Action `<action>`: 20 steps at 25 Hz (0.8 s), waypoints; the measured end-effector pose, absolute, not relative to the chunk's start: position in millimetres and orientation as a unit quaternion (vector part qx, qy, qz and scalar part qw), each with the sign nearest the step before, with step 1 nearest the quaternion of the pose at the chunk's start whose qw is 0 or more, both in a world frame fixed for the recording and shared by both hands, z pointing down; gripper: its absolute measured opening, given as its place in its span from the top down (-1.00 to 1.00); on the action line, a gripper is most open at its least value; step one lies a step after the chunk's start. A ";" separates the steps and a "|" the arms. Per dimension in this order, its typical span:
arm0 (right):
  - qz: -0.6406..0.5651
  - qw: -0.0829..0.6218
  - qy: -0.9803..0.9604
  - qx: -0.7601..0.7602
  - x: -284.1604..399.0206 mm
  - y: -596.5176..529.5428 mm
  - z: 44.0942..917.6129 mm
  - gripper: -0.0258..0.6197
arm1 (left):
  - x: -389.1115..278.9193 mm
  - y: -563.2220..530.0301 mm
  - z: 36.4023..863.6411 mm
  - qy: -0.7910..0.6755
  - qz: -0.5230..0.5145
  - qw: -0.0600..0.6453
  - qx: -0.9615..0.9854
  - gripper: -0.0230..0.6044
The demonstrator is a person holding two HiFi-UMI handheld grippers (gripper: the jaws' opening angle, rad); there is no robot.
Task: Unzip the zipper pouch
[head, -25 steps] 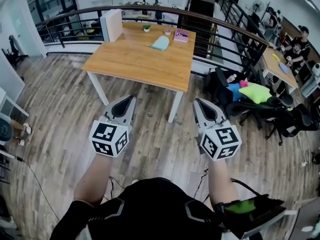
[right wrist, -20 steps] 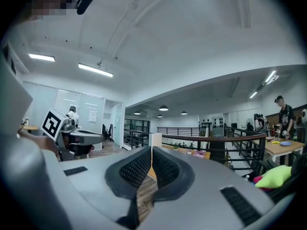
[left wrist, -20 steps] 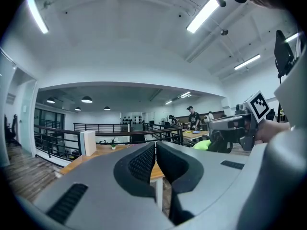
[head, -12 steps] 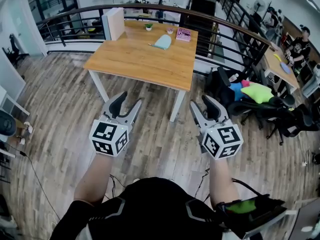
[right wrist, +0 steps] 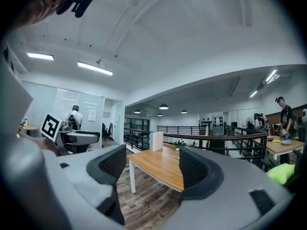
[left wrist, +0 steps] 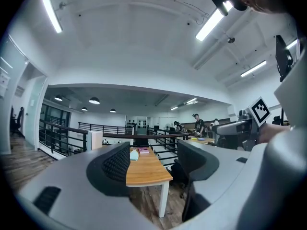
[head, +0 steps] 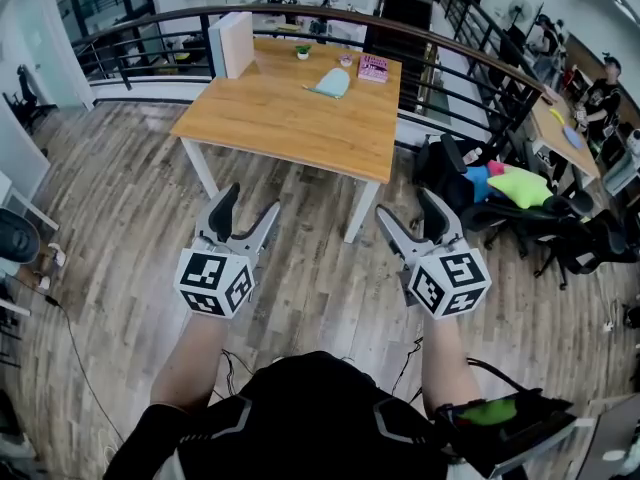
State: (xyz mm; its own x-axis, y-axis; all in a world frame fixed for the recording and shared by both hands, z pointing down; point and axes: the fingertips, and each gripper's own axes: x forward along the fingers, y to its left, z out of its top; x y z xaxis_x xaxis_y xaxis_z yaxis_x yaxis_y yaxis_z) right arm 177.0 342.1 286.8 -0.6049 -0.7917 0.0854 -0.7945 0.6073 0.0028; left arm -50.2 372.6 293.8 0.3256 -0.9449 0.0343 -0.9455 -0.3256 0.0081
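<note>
Both grippers are held up in front of the person, pointing level toward the wooden table [head: 290, 128], over the plank floor [head: 120, 208] and short of the table's near edge. Left gripper [head: 250, 202]: jaws have just been opening and now stand wide apart with nothing between them; in the left gripper view only the distant table shows in the gap. Right gripper [head: 408, 208]: same, jaws just opened wide, empty. Zipper pouch [head: 332, 83], light teal, lies flat at the table's far end, just beside a pink book [head: 373, 67] and near a small potted plant [head: 303, 53], well apart from both grippers. A white box [head: 231, 44] stands upright at the table's far left corner
</note>
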 end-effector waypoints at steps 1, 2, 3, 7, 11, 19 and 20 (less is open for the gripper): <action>0.017 0.040 -0.895 0.444 171.3 340.2 286.9 -0.19 | -55.7 371.7 294.9 -0.580 0.015 0.012 0.814 -0.07; 0.016 0.039 -0.895 0.445 165.3 338.7 287.2 -0.20 | -61.7 370.9 296.9 -0.579 0.019 0.012 0.815 -0.07; 0.016 0.038 -0.895 0.445 159.1 337.6 287.7 -0.20 | -67.7 370.4 299.5 -0.578 0.023 0.013 0.816 -0.07; 0.013 0.038 -0.893 0.449 132.2 334.3 291.1 -0.20 | -94.9 367.7 308.7 -0.573 0.032 0.019 0.819 -0.07; 0.014 0.045 -0.894 0.445 104.0 330.9 299.3 -0.20 | -124.3 361.1 312.7 -0.572 0.032 0.020 0.819 -0.07; 0.011 0.043 -0.901 0.432 80.6 284.5 302.1 -0.15 | -144.0 325.5 314.4 -0.575 0.033 0.012 0.818 -0.07; 0.012 0.038 -0.903 0.428 79.3 274.2 302.8 -0.14 | -144.2 317.5 315.5 -0.577 0.030 0.013 0.816 -0.07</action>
